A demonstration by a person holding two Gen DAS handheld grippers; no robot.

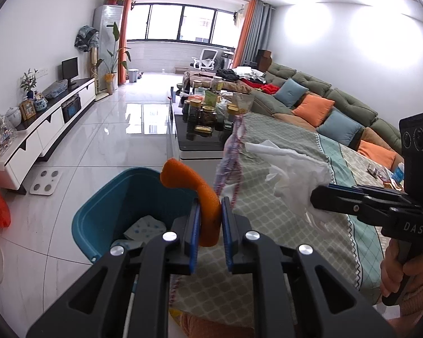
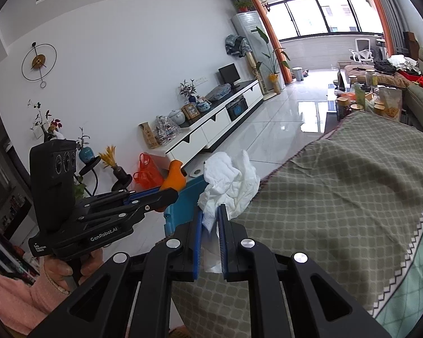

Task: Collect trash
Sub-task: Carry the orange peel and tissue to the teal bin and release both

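Holding an orange peel point(image 1: 208, 211), the left gripper point(image 1: 210, 225) hangs just beside the blue bin point(image 1: 98, 211), jaws shut on it. The right gripper point(image 2: 210, 222) pinches a tissue point(image 2: 231, 183) near the bin. Both look light and soft, so an edge grip should do.

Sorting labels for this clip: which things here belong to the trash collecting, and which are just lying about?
Job:
- orange peel in left gripper
- crumpled tissue in right gripper
- blue bin

Lying about:
- jars on coffee table
- sofa cushions
- bathroom scale
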